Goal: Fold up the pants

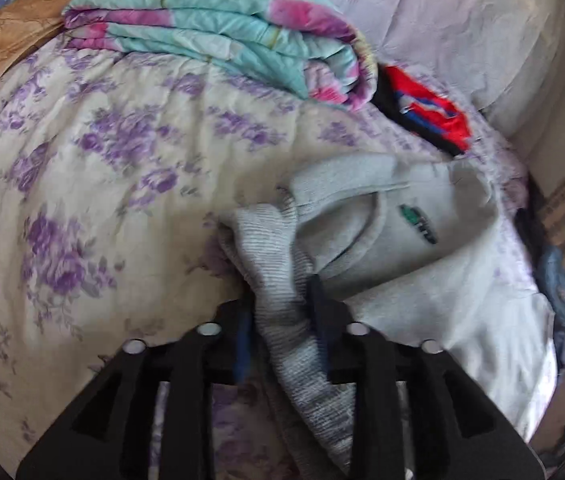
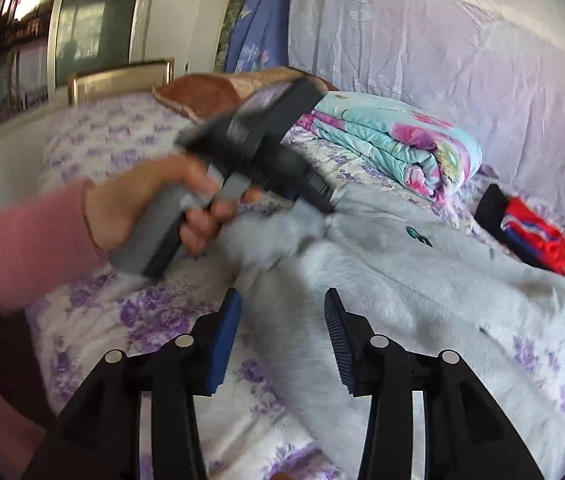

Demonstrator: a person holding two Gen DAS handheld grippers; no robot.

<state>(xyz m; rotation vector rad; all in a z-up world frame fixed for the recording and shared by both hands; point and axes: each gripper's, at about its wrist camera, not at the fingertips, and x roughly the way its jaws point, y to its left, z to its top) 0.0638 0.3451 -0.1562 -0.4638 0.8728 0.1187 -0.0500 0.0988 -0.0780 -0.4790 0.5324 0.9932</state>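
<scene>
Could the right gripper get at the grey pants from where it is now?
Probably yes. The right gripper is open and hangs just over the grey pants, nothing between them. The left gripper holds their ribbed end off to the side, out of the way.

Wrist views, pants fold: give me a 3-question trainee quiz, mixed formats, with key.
1. True or false: the left gripper is shut on the grey pants.
2. Multiple choice: the right gripper is A) shut on the pants, B) open above the pants, C) gripping the folded quilt.
3. Fill in: the red and black garment lies on the ____, beside the pants.

Key: 1 true; the ribbed edge of the pants sits pinched between its jaws. 2 B; its jaws stand apart with nothing between them. 3 bed, with its purple floral cover.
</scene>
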